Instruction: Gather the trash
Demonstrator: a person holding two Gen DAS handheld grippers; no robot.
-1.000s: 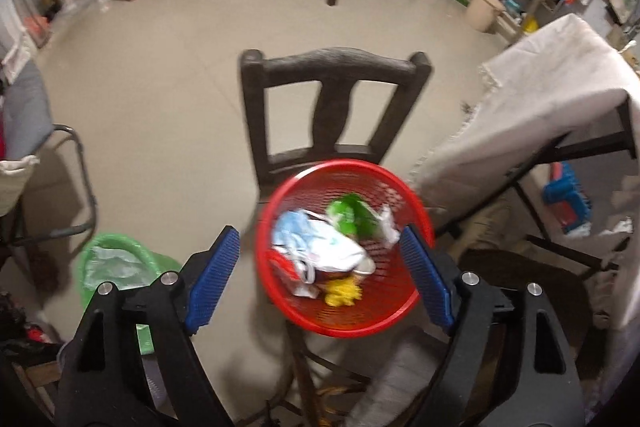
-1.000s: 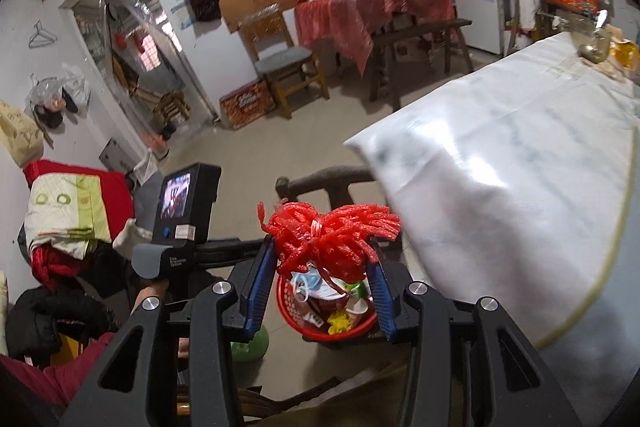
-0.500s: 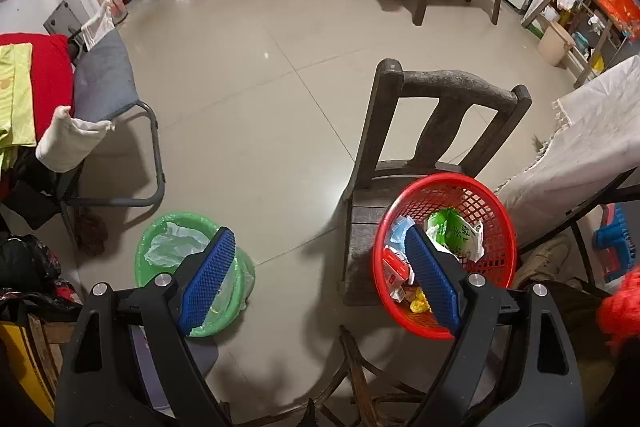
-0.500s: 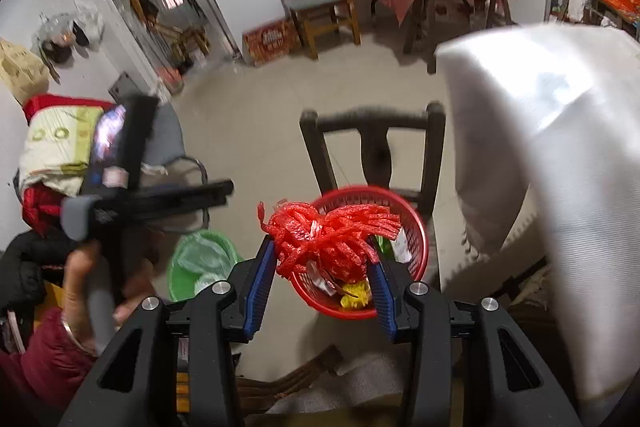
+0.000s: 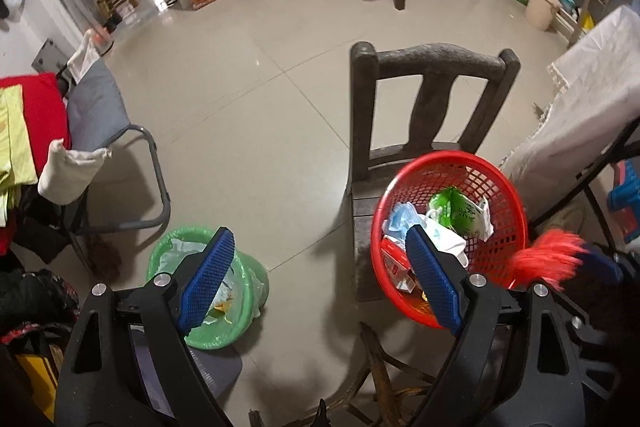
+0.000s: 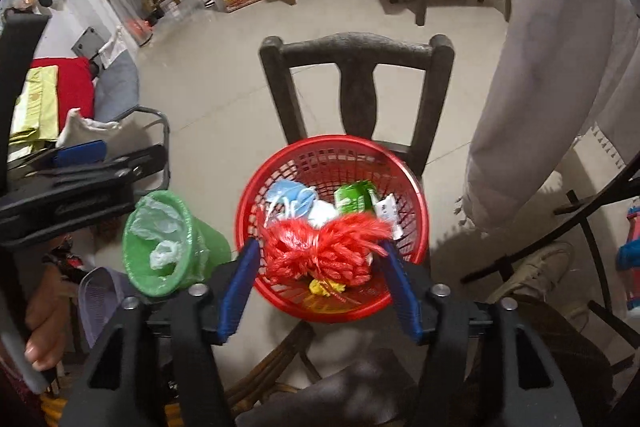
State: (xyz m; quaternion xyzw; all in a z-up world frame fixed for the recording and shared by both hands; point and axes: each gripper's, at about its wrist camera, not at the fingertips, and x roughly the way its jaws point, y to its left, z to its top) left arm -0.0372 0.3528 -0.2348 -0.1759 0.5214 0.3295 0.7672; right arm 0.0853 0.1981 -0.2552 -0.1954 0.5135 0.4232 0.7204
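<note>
My right gripper [image 6: 320, 267] is shut on a bundle of red plastic string [image 6: 324, 247] and holds it just above the near rim of a red mesh basket [image 6: 408, 183]. The basket stands on a dark wooden chair [image 6: 356, 47] and holds a blue mask, white wrappers, a green packet and a yellow scrap. In the left wrist view the basket [image 5: 508, 203] is at the right, with the red string [image 5: 544, 259] blurred at its near right rim. My left gripper [image 5: 320, 279] is open and empty, over the floor between the basket and a green bin [image 5: 248, 267].
The green bin [image 6: 192, 239] with a plastic liner stands on the floor left of the chair. A table with a white cloth [image 6: 560, 75] is on the right. A folding chair with clothes [image 5: 92, 107] is at the left. Wooden chairs and a bench stand at the back.
My right gripper has come down and closer over the red basket with the string in it. My left gripper has shifted a little; the basket now looks nearer in its view.
</note>
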